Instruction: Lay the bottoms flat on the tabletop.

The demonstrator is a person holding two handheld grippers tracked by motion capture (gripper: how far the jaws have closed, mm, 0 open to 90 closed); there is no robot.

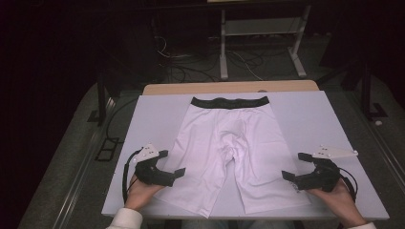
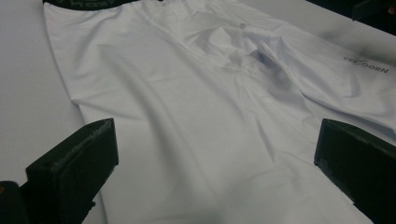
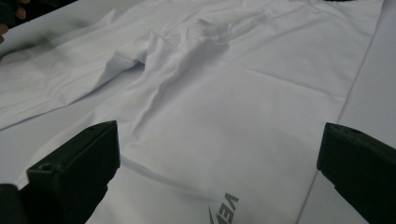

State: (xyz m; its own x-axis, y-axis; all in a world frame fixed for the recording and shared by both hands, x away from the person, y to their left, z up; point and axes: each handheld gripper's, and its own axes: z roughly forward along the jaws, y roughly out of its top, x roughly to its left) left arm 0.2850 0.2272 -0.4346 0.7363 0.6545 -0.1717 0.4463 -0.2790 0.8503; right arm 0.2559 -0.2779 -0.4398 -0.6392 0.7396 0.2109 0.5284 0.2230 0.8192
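White compression shorts (image 1: 229,152) lie flat and face up in the middle of the tabletop (image 1: 305,114), black waistband (image 1: 229,101) at the far edge, both legs toward the person. Left gripper (image 1: 173,163) sits at the outer edge of the left leg, fingers (image 2: 74,163) spread wide, holding nothing. Right gripper (image 1: 295,166) sits beside the right leg, near its hem, fingers (image 3: 77,161) likewise spread over the fabric.
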